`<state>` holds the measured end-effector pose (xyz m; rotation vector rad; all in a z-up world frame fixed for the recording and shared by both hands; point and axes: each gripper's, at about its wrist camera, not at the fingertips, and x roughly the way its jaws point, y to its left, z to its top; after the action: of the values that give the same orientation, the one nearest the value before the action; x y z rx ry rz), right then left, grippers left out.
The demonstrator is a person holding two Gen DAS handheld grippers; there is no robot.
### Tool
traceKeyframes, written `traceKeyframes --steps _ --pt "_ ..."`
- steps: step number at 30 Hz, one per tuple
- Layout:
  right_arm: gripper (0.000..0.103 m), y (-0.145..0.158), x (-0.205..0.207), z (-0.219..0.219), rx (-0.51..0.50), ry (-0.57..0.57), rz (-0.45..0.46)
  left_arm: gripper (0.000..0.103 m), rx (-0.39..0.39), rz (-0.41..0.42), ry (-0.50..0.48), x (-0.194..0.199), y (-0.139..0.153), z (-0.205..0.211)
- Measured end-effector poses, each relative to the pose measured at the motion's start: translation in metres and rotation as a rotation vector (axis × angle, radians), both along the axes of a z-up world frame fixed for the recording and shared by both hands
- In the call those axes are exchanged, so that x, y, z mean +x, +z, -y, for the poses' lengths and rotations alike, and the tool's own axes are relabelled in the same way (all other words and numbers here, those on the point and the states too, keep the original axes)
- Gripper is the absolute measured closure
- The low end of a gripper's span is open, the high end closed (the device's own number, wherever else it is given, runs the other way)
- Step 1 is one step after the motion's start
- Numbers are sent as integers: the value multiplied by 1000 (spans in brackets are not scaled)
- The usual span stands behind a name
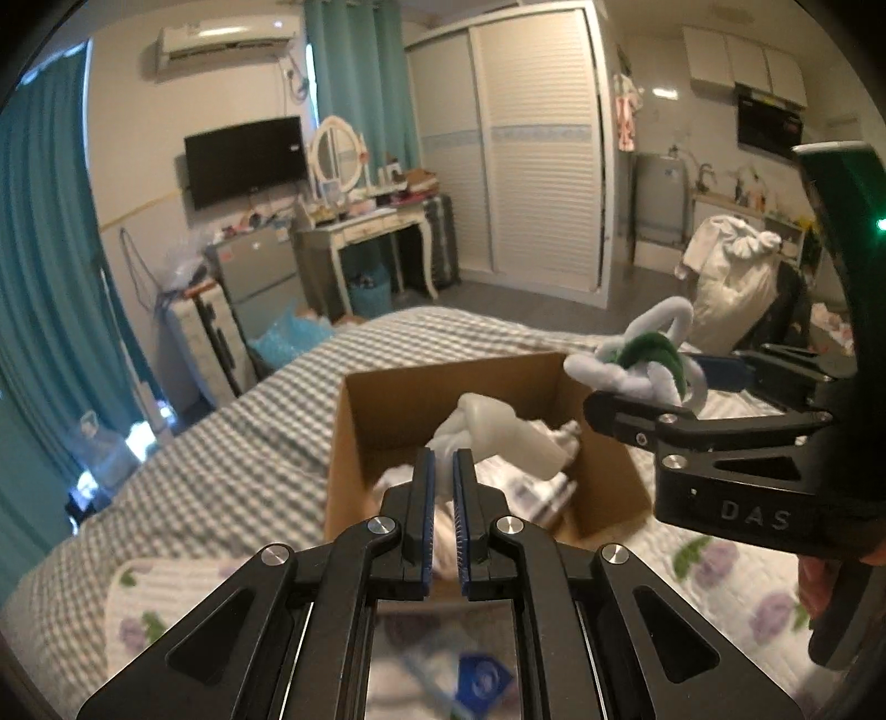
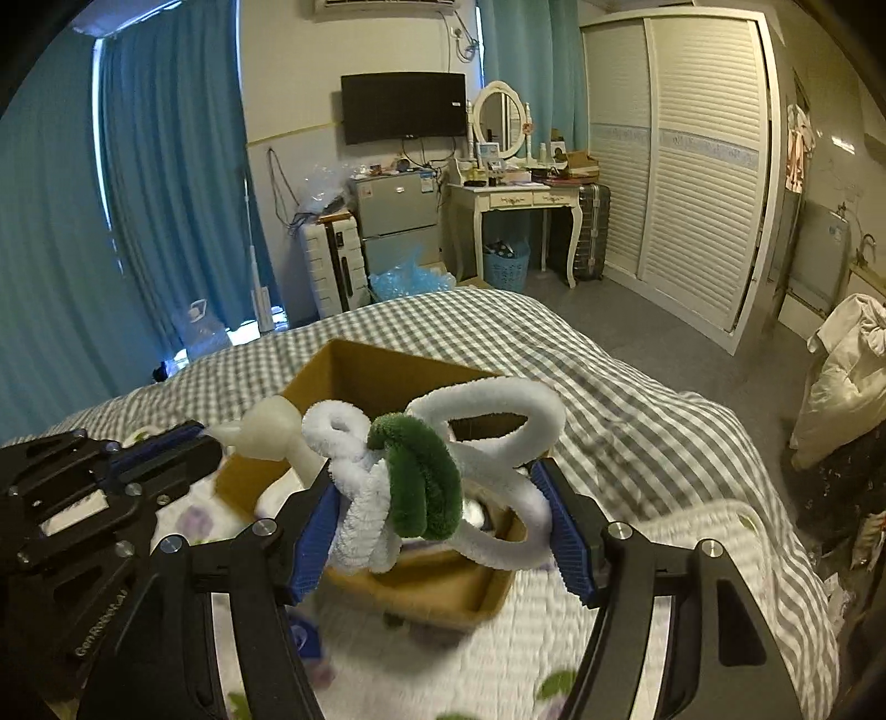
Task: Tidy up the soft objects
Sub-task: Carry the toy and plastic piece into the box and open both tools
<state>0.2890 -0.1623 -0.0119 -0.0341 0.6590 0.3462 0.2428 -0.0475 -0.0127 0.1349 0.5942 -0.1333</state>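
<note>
Our right gripper (image 2: pixel 443 520) clamps its fingers on a plush toy (image 2: pixel 421 476); our left gripper (image 1: pixel 443 487), fingers together and empty, hangs above the box (image 1: pixel 387 399) at 6 o'clock.

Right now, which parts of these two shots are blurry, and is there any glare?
Left wrist view: the box contents and the quilt are smeared; the left gripper is sharp; glare on the air conditioner. Right wrist view: the quilt is blurred; the toy is sharp; window light is bright.
</note>
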Motion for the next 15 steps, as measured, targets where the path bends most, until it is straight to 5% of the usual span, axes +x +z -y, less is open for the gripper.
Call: traceKeyframes --steps 6,10,15 --pt "31 -31 48 -6 18 -9 -27 83 58 -30 48 40 -39 1" --pt "25 -49 62 -5 6 -37 -34 33 85 -4 112 43 -53 -4" --pt "17 -49 56 1 -9 -54 -28 32 7 -23 121 34 -46 -17"
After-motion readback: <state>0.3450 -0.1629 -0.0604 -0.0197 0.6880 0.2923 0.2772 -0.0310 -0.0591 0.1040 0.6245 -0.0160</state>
